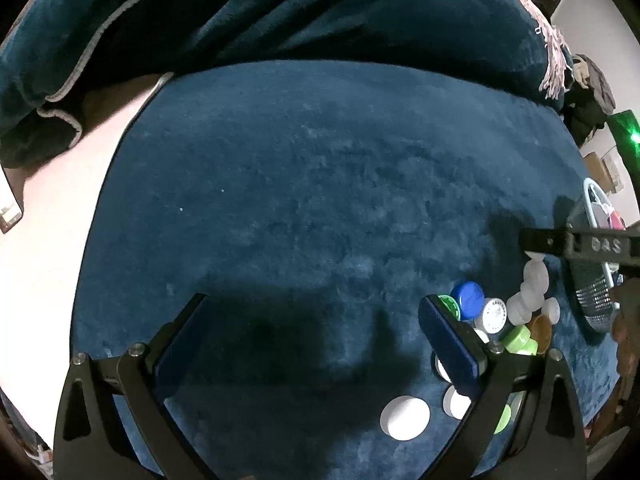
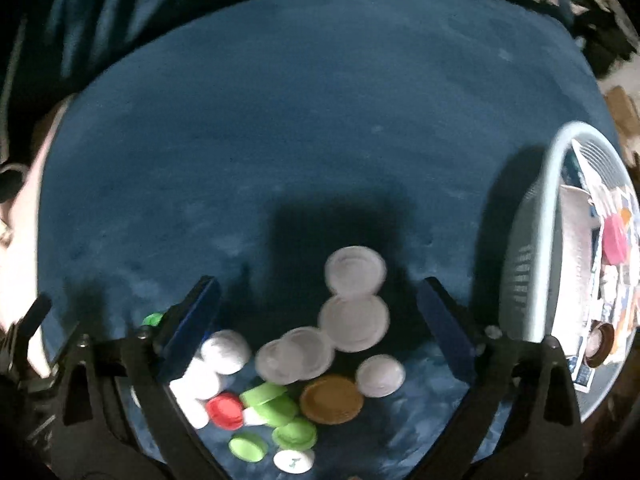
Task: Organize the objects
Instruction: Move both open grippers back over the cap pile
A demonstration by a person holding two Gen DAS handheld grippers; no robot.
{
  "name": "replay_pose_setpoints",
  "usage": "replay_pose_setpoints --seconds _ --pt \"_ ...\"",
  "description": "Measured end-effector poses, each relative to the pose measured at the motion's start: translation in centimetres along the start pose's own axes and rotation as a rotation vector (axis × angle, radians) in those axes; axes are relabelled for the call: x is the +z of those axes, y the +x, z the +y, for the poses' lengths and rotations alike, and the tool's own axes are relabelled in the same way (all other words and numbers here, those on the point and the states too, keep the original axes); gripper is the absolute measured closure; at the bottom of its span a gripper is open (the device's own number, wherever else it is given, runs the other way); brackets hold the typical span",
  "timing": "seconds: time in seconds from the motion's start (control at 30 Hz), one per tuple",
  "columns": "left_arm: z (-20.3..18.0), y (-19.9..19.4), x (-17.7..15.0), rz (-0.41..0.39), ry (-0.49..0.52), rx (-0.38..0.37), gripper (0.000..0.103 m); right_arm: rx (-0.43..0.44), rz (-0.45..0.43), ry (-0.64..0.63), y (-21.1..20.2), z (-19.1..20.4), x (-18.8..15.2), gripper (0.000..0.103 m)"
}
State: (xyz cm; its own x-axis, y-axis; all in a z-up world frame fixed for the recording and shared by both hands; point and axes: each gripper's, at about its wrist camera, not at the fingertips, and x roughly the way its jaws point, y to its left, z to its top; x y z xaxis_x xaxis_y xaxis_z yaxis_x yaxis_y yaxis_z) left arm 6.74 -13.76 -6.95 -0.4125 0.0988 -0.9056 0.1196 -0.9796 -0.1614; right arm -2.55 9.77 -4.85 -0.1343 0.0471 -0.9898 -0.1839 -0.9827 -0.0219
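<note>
Caps (image 2: 320, 364) lay in a loose heap on the blue blanket (image 2: 280, 120), just left of the basket (image 2: 536, 264). The heap ran as a ragged string, its long axis going away from the right camera: green caps (image 2: 294, 434) and a red cap (image 2: 225, 410) nearest, a tan cap (image 2: 331, 399) in the middle, pale white ones (image 2: 355, 270) farthest. Most lay flat; a few leaned on neighbours.

Right gripper (image 2: 318, 320) hung over the heap, jaws wide apart, caps between them but none pressed.

Left gripper (image 1: 314, 336) also stood with jaws apart over bare blanket, its right finger (image 1: 448, 344) against the heap's edge, beside a blue cap (image 1: 468, 300). One white cap (image 1: 405, 417) lay apart, low between its fingers.

The basket already held mixed items, blurred. Rumpled bedding (image 1: 280, 12) bounded the far side.
</note>
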Motion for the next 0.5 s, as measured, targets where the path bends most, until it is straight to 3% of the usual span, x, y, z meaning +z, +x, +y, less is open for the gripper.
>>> replay_pose_setpoints --seconds 0.1,0.2,0.27,0.33,0.5 --pt "-0.4 0.5 0.1 0.012 0.012 -0.003 0.001 -0.005 0.019 0.021 0.8 -0.5 0.5 0.014" --pt "-0.5 0.7 -0.1 0.016 0.014 -0.019 0.001 -0.008 0.046 0.010 1.8 -0.5 0.8 0.029" --pt "-0.5 0.9 -0.1 0.014 0.013 -0.022 0.001 -0.008 0.066 -0.004 2.4 -0.3 0.9 0.057" --pt "-0.5 0.9 -0.2 0.016 0.013 -0.020 0.001 -0.006 0.080 -0.023 2.8 0.0 0.9 0.070" --pt "-0.4 1.2 -0.3 0.024 0.009 -0.014 0.001 0.059 0.036 -0.062 1.8 1.7 1.3 0.070"
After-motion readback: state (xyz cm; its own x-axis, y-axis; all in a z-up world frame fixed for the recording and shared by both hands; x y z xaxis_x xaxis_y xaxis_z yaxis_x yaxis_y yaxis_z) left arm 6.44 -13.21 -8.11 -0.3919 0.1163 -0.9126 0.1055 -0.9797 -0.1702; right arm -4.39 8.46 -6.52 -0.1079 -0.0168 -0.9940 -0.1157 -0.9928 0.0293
